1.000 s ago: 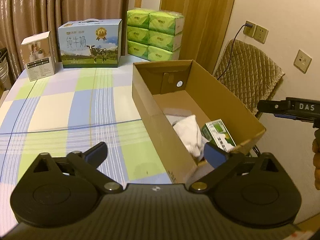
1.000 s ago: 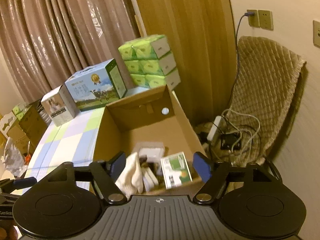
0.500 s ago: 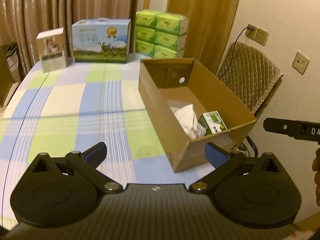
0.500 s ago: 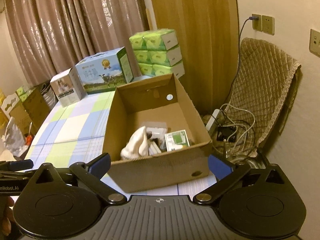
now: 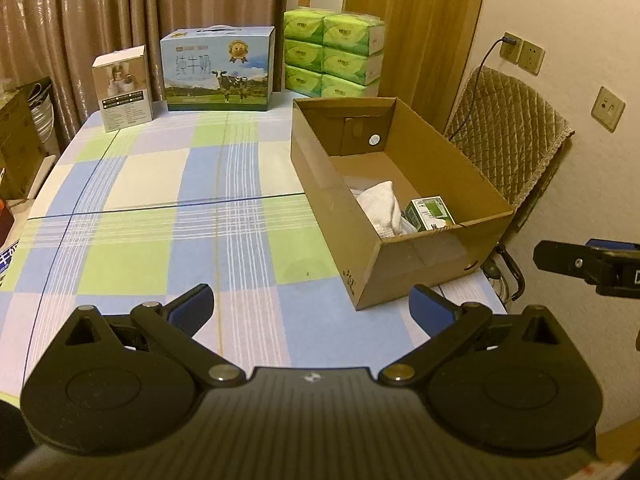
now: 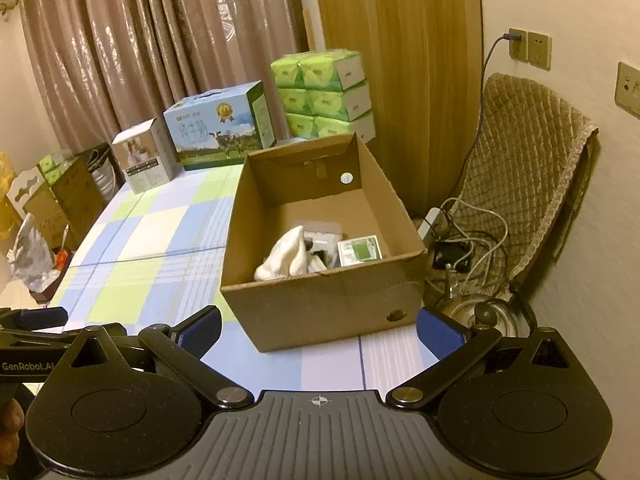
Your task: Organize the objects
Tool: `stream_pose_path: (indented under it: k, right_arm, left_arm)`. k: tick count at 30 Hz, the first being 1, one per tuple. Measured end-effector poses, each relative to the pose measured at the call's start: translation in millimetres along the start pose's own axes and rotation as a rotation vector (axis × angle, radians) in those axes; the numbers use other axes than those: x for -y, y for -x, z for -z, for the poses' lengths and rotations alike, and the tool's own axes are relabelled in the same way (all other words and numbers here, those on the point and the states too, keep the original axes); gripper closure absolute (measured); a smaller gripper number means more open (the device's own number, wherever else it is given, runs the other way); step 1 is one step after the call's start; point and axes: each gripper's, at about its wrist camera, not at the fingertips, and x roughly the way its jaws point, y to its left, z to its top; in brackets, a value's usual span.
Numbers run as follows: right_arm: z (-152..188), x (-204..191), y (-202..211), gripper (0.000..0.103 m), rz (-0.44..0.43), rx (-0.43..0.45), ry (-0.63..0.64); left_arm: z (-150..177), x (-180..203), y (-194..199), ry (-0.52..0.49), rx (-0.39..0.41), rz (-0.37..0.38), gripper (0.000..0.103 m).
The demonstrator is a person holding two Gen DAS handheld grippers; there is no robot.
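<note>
A: Entry, both wrist views. Left gripper (image 5: 310,306): jaws spread wide, nothing between the blue pads, only tablecloth (image 5: 160,200) behind them. Right gripper (image 6: 318,330): jaws at full spread after just opening, nothing between them; the cardboard box (image 6: 320,304) sits beyond the tips, not touched.

B: Where are the task items?

A: Inside the box, at its near end. A white cloth (image 6: 286,256) lies bunched against the left inner wall, with a small green-and-white carton (image 6: 358,250) just beside it to the right. Between and behind them is something pale and partly dark (image 6: 320,242); the cloth overlaps it and I cannot tell what it is.

B: Anything cut off?

A: From the left wrist the box's near wall (image 5: 420,264) hides the lower part of the cloth and carton. The right gripper enters that view only as a black bar at the right edge, its fingers out of frame. The carton's print is too small to read. At the table's far end stand a milk box (image 5: 218,70), a smaller white box (image 5: 122,84) and stacked green tissue packs (image 5: 334,58).
</note>
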Motion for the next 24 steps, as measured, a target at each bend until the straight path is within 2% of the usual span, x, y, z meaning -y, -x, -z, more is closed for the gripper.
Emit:
stream_pose_path:
  k: [12, 24]
  right_arm:
    - [8.4, -11.3, 6.7, 0.002, 0.016, -0.026, 0.036]
    - [13.1, -11.0, 4.6, 0.002, 0.031, -0.037, 0.047]
  left_arm:
    - [5.8, 6.9, 18.5, 0.013, 0.014, 0.011, 0.001]
    - [11.1, 9.0, 18.5, 0.011, 0.000, 0.013, 0.001]
